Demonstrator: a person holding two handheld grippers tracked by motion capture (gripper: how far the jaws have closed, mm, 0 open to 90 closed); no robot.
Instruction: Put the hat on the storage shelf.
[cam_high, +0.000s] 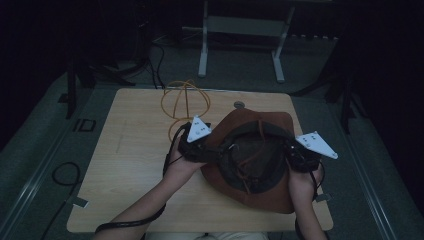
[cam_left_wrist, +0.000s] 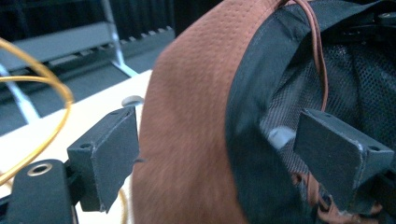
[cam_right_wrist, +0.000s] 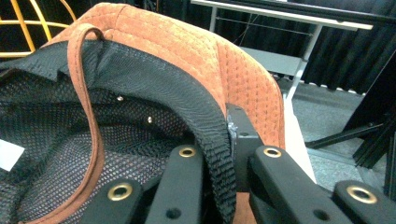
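- The hat (cam_high: 250, 155) sits upside down toward the near right part of the table (cam_high: 130, 165), opening up, brown brim all round, dark mesh lining and a brown chin cord (cam_right_wrist: 86, 112) showing inside.
- Key relation: it lies straight between your two tongs, one on each side of the opening, so its width runs left to right from one hand to the other. Neither hand is nearer; each already has its own edge.
- Your left gripper (cam_left_wrist: 210, 154) straddles the left brim, one jaw outside on the brown suede, the other inside on the mesh. There's a gap on the outer side, so I'd call it loosely around the edge, not clamped.
- Your right gripper (cam_right_wrist: 224, 154) is pinched tight on the black inner band at the right edge.
- My guess is any lift or flip has to go with both hands together, or the brim just twists.
- The yellow wire frame (cam_high: 182, 102) stands just behind the left gripper, so mind it if you swing that way.
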